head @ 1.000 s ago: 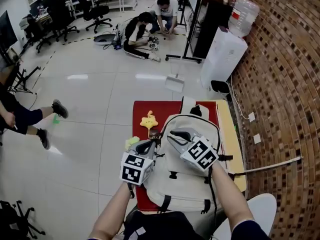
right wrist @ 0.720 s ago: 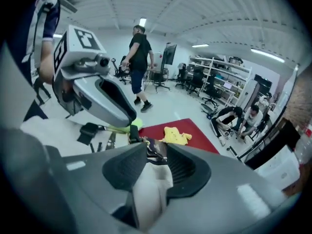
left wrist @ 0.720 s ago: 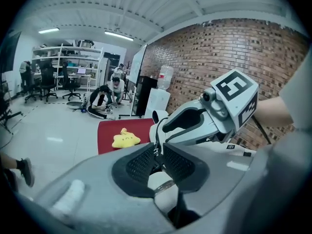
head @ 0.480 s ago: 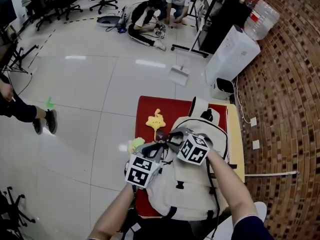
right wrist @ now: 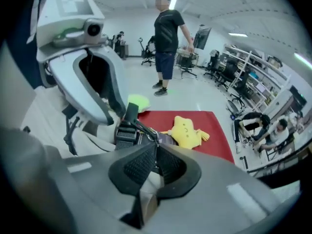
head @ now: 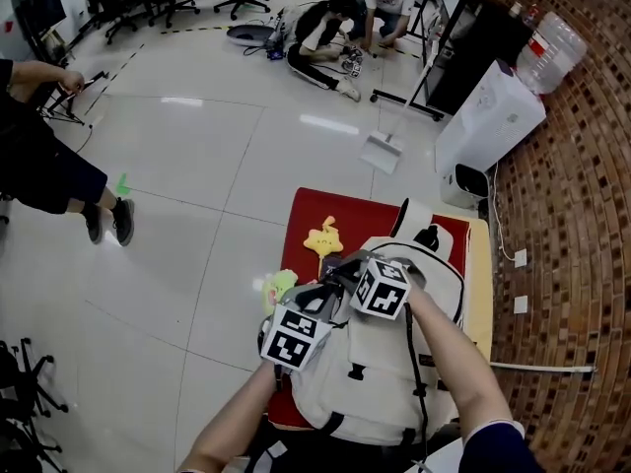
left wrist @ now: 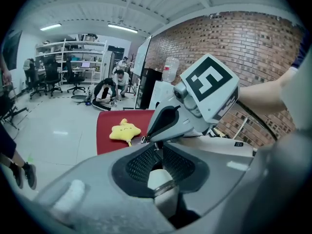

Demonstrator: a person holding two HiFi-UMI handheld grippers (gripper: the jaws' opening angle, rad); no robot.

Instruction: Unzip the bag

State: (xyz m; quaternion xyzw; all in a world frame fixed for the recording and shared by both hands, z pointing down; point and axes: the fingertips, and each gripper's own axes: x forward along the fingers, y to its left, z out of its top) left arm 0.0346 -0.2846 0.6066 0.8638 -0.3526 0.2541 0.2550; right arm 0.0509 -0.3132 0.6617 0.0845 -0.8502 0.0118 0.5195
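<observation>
A beige backpack (head: 385, 382) lies on a red-topped table (head: 315, 210). Both grippers meet at its upper left edge. My right gripper (head: 340, 276) points steeply down. Its jaws have just been closing, and in the right gripper view (right wrist: 156, 145) they pinch a thin zipper pull (right wrist: 146, 133) next to a black buckle (right wrist: 126, 135). My left gripper (head: 328, 294) sits right beside it on the bag's edge. Its jaws opened a little in the last second. In its own view (left wrist: 158, 149) the pads stand close with a narrow slit, and I cannot make out whether they hold anything.
A yellow star toy (head: 323, 239) and a green toy (head: 281, 284) lie on the red top beyond the bag. A water dispenser (head: 488, 131) and a brick wall (head: 582, 215) stand to the right. People sit on the floor (head: 325, 33), and one stands at left (head: 39, 156).
Both grippers came down onto the bag's upper left edge and drew together. The right one tipped downward and its wide jaws closed.
</observation>
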